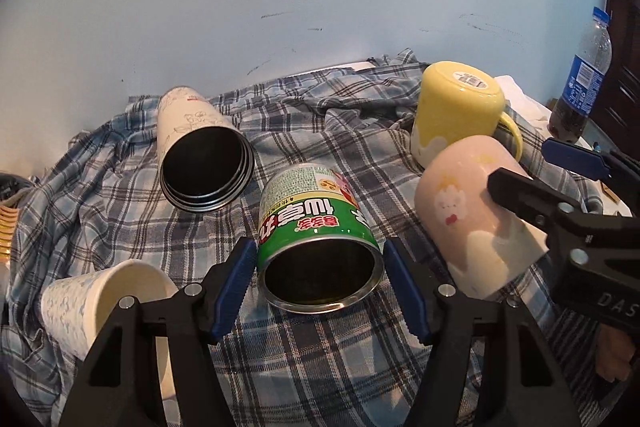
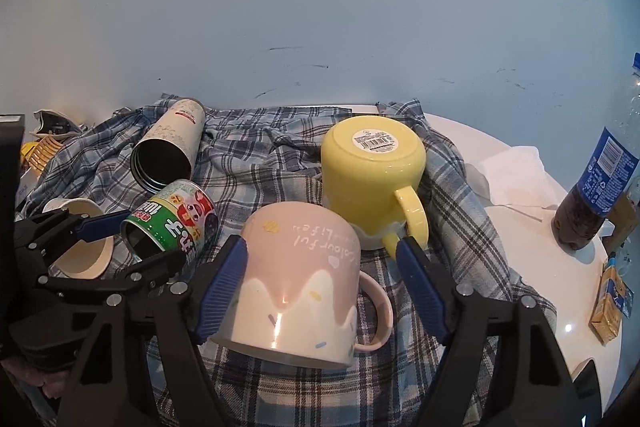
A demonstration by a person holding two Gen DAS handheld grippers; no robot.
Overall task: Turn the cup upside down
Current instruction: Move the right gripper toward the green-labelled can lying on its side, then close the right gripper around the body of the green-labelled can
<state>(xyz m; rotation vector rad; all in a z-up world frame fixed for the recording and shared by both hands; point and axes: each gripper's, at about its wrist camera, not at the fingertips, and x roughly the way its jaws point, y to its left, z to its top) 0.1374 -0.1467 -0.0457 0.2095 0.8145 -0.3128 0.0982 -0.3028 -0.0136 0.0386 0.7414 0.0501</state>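
Observation:
A pink and white mug [image 2: 298,275] stands mouth down and tilted on the plaid cloth [image 2: 280,155], handle to the right. My right gripper [image 2: 322,281] is open around it; the left finger touches its side and the right finger is clear of it. The mug also shows in the left wrist view [image 1: 476,211], with the right gripper [image 1: 552,179] around it. A green tin can [image 1: 316,243] lies on its side, open end toward me, between the open fingers of my left gripper [image 1: 320,291]. A yellow mug [image 2: 372,179] stands upside down behind.
A white thermos [image 1: 196,151] lies on its side at the back left. A paper cup [image 1: 104,303] lies at the front left. A cola bottle [image 2: 600,179], tissue and a small yellow box [image 2: 610,303] are on the white table at the right.

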